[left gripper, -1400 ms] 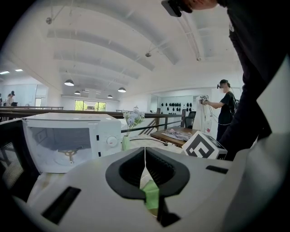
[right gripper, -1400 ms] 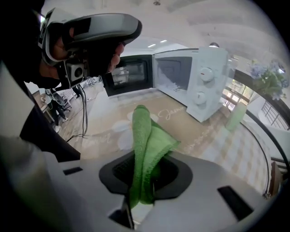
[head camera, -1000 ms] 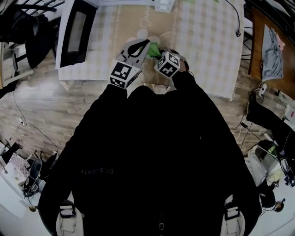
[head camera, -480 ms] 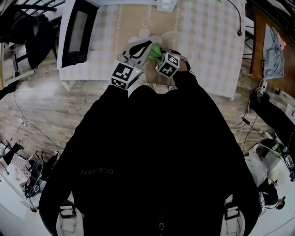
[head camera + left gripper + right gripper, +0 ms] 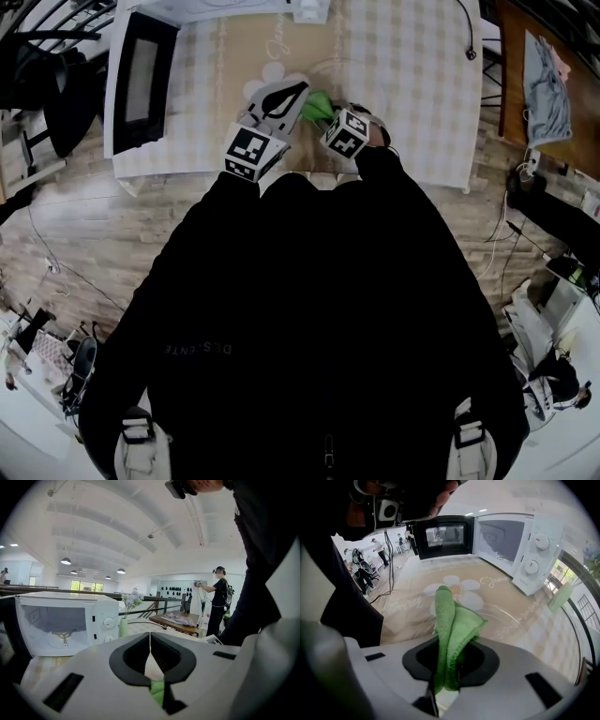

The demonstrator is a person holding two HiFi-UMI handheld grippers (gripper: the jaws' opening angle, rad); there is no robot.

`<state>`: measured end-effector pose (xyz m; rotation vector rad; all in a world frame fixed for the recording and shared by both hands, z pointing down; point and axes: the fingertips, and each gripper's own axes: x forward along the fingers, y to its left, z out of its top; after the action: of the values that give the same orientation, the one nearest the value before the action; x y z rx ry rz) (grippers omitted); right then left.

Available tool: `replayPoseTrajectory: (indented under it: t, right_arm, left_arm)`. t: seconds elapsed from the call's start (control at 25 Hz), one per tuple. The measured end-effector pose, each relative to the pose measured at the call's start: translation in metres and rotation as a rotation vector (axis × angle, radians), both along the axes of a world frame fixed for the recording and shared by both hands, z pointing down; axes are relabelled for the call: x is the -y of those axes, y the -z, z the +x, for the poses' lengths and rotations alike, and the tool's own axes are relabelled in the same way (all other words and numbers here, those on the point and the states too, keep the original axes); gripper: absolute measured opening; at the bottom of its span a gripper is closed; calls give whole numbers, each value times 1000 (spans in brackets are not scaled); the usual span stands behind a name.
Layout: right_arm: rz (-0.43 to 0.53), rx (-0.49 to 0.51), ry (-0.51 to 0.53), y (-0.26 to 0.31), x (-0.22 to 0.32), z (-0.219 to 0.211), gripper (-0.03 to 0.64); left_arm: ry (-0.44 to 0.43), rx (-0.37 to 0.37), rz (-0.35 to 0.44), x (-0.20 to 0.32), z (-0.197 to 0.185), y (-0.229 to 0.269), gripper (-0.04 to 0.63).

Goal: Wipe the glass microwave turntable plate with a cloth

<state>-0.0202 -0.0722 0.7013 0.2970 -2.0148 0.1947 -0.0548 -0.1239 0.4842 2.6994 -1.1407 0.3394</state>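
Note:
The glass turntable plate (image 5: 526, 626) is a clear disc over the daisy-print tablecloth, faint in the head view (image 5: 364, 77). My right gripper (image 5: 449, 659) is shut on a folded green cloth (image 5: 451, 618) that stands up out of its jaws and rests against the plate. In the head view the cloth (image 5: 318, 104) shows just ahead of the right gripper (image 5: 325, 112). My left gripper (image 5: 292, 91) reaches the plate's left rim. In its own view the left gripper (image 5: 150, 637) has its jaws closed on a thin bright edge, with green cloth visible behind.
A white microwave (image 5: 141, 77) stands on the table's left side with its door swung open (image 5: 443, 535) and its cavity empty (image 5: 61, 625). A small vase of flowers (image 5: 123, 623) stands beyond it. Another person (image 5: 218, 599) stands far off. The table's near edge (image 5: 187, 169) is close to my body.
Both grippers keep their hold and stay almost in place. The cloth has shifted slightly on the plate. The head view has drifted, so the table sits a little further left.

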Motion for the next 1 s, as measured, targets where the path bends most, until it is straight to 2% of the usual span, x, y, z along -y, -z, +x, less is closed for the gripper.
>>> replayPoseTrajectory:
  t: [0.4,1.0]
  right_arm:
    - [-18,15,-99,-1,6,56,87]
    - [-27,9,-236,-3,7,129,87]
  left_arm:
    - [-57,-10,-19,6,41,-8,21]
    - [-100,0,-28,9,71,-11,21]
